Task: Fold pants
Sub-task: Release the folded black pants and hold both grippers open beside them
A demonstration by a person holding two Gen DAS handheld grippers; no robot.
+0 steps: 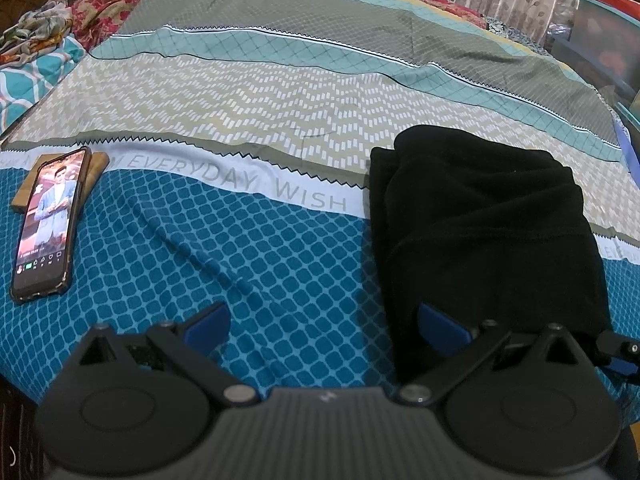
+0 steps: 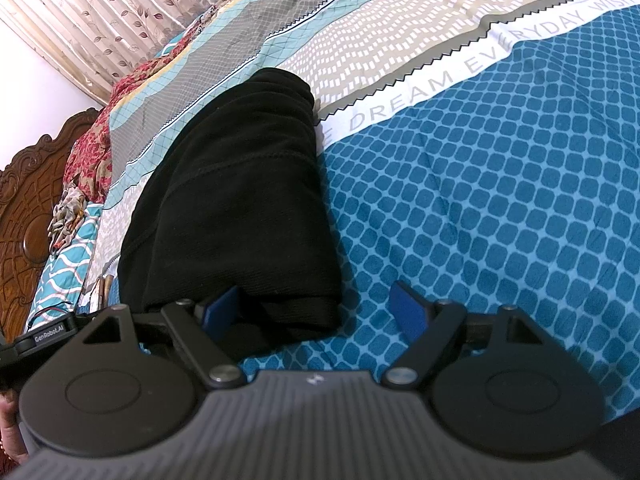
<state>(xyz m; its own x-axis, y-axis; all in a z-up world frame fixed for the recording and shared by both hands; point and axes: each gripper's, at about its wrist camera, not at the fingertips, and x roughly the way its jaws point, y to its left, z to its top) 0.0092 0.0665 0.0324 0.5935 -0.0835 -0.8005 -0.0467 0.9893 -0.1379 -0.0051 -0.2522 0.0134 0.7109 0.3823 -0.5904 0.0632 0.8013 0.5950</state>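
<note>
Black pants (image 1: 480, 232), folded into a compact bundle, lie on the bed's patterned sheet (image 1: 248, 256), straddling its white lettered band. I use the pants as my landmark. Left tongs (image 1: 324, 328): blue pads apart, nothing clamped; one pad sits at the near edge of the pants, the other over bare sheet to their left. Right tongs (image 2: 316, 312): wide apart, empty, one pad touching the near end of the pants, the other over sheet to their right. A phone (image 1: 48, 224), screen lit, lies well left of the pants.
</note>
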